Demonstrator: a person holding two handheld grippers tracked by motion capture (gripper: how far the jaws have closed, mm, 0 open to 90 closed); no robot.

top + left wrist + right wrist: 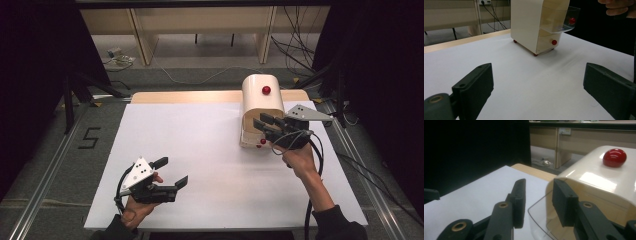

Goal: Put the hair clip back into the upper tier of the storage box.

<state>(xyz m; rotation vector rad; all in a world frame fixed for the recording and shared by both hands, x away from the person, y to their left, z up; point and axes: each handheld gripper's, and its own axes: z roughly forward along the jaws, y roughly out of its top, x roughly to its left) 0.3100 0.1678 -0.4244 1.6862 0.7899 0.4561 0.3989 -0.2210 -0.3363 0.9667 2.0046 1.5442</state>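
A small cream cabinet (260, 100) with a rounded top stands at the table's back right, a red knob (266, 90) on its roof. Its clear upper drawer (559, 20) is pulled out and carries a red knob (572, 20). The lower drawer's knob (554, 42) sits flush with the cabinet front. My right gripper (262, 121) is at the cabinet's open front, jaws apart; in the right gripper view (538, 186) the clear drawer's rim (536, 217) lies just below them, and no pad presses on it. My left gripper (172, 171) rests open near the front left, nothing between its jaws (539, 77).
A white sheet (200, 150) covers the table, with a wooden strip (180, 97) along its back edge. Behind are pale shelves (200, 25) and loose cables (200, 77) on the floor. Black stands flank both sides. A taped "5" (89, 138) marks the floor at left.
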